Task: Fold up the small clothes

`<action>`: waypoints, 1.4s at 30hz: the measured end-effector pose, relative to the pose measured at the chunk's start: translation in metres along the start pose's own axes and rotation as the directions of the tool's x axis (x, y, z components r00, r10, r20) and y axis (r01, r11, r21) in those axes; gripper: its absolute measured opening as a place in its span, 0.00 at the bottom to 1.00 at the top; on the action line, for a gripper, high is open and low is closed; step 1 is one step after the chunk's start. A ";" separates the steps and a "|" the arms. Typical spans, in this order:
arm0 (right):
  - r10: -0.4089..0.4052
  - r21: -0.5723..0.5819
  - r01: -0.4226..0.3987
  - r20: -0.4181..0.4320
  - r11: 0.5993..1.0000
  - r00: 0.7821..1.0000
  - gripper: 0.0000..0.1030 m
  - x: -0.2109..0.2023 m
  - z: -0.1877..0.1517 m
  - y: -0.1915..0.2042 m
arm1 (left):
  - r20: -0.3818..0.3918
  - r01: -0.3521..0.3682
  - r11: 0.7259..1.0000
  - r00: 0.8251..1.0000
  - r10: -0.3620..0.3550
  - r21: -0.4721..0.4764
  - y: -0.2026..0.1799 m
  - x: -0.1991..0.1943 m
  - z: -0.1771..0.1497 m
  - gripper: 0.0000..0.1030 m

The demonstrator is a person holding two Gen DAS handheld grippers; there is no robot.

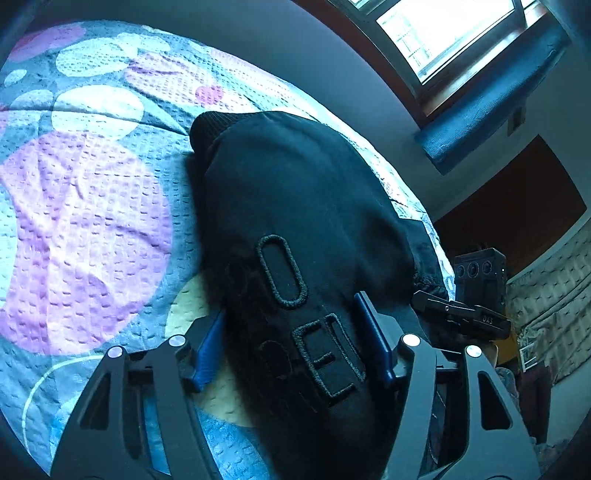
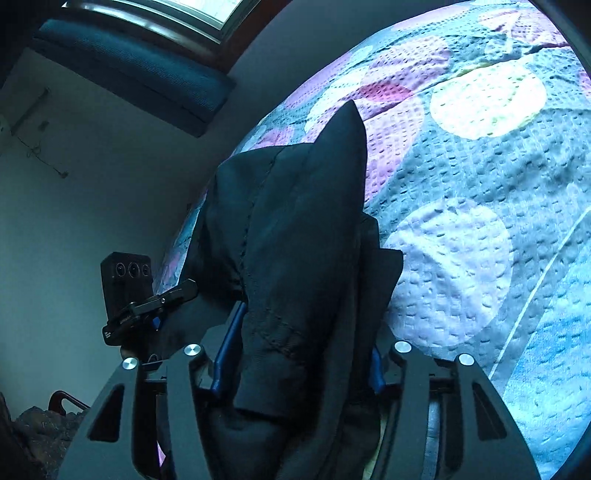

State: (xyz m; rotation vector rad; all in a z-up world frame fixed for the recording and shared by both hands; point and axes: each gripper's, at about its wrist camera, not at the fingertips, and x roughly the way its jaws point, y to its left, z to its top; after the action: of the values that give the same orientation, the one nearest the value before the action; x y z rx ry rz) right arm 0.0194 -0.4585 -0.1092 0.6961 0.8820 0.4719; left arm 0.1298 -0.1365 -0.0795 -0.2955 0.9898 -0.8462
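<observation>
A small black garment (image 1: 295, 206) with raised stitched letters hangs over a bed with a patterned bedspread (image 1: 92, 206). My left gripper (image 1: 295, 339) is shut on the black garment, its blue pads pressed on either side of the cloth. In the right wrist view the same black garment (image 2: 295, 229) rises to a pointed corner. My right gripper (image 2: 299, 350) is shut on it, with cloth bunched between the fingers. Each gripper shows in the other's view: the right one at the left wrist view's right edge (image 1: 476, 295), the left one at the right wrist view's left (image 2: 129, 291).
The bedspread (image 2: 480, 184) has blue, purple and pale circles. A window (image 1: 443, 33) with a dark blue blind (image 1: 491, 110) is on the wall behind the bed. Dark clutter lies on the floor (image 2: 37, 424).
</observation>
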 end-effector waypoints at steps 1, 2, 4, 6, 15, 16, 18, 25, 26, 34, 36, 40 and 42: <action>-0.002 0.003 0.002 0.008 1.000 1.000 0.51 0.000 0.000 0.001 | 0.008 -0.017 1.000 1.000 0.017 0.011 -0.003 -0.001 0.000 0.60; -0.001 0.006 0.001 0.015 1.000 1.000 0.50 -0.001 -0.001 0.001 | 0.017 -0.032 0.999 0.999 0.032 0.022 -0.006 -0.002 -0.001 0.59; 0.002 0.010 -0.002 0.031 1.000 1.000 0.49 -0.006 -0.007 0.001 | 0.027 -0.047 0.998 0.999 0.046 0.029 -0.009 -0.002 0.000 0.58; -0.003 0.008 0.003 0.043 1.000 0.999 0.49 -0.007 -0.009 0.003 | 0.031 -0.062 0.997 0.998 0.060 0.039 -0.011 -0.004 -0.001 0.56; 0.015 0.015 -0.016 0.050 1.000 0.999 0.46 0.011 0.008 0.017 | 0.045 -0.083 0.995 0.996 0.081 0.046 -0.012 -0.015 0.002 0.50; 0.017 0.015 -0.018 0.046 1.000 0.999 0.46 0.014 0.010 0.019 | 0.047 -0.086 0.995 0.995 0.084 0.044 -0.010 -0.018 0.002 0.49; 0.024 0.017 -0.025 0.039 1.000 0.999 0.46 0.019 0.011 0.022 | 0.054 -0.093 0.995 0.994 0.090 0.039 -0.007 -0.022 0.003 0.47; 0.059 0.028 -0.059 0.020 0.998 0.998 0.45 0.043 0.022 0.030 | 0.084 -0.139 0.989 0.987 0.134 0.053 0.000 -0.036 0.007 0.41; 0.063 0.031 -0.063 0.017 0.998 0.998 0.45 0.046 0.023 0.030 | 0.083 -0.139 0.989 0.987 0.135 0.045 0.002 -0.037 0.008 0.41; 0.086 0.078 -0.086 0.000 0.993 0.996 0.48 0.053 0.026 0.018 | -0.027 0.007 0.994 1.000 -0.010 -0.107 0.036 -0.036 0.010 0.75; 0.084 0.075 -0.084 0.002 0.994 0.996 0.50 0.052 0.026 0.018 | -0.035 0.060 0.982 0.997 -0.067 -0.181 0.049 -0.034 0.002 0.82; 0.091 0.065 -0.091 -0.003 0.994 0.996 0.52 0.051 0.024 0.015 | -0.022 0.058 0.988 0.998 -0.062 -0.141 0.042 -0.030 -0.003 0.83; 0.107 0.064 -0.107 -0.001 0.992 0.994 0.52 0.049 0.024 0.013 | -0.038 0.063 0.992 0.997 -0.068 -0.107 0.034 -0.024 -0.005 0.83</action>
State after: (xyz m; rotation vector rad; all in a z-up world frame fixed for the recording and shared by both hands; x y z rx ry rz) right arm 0.0647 -0.4269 -0.1153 0.8043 0.8700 0.5427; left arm 0.1359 -0.0956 -0.0872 -0.4040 1.0701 -0.8638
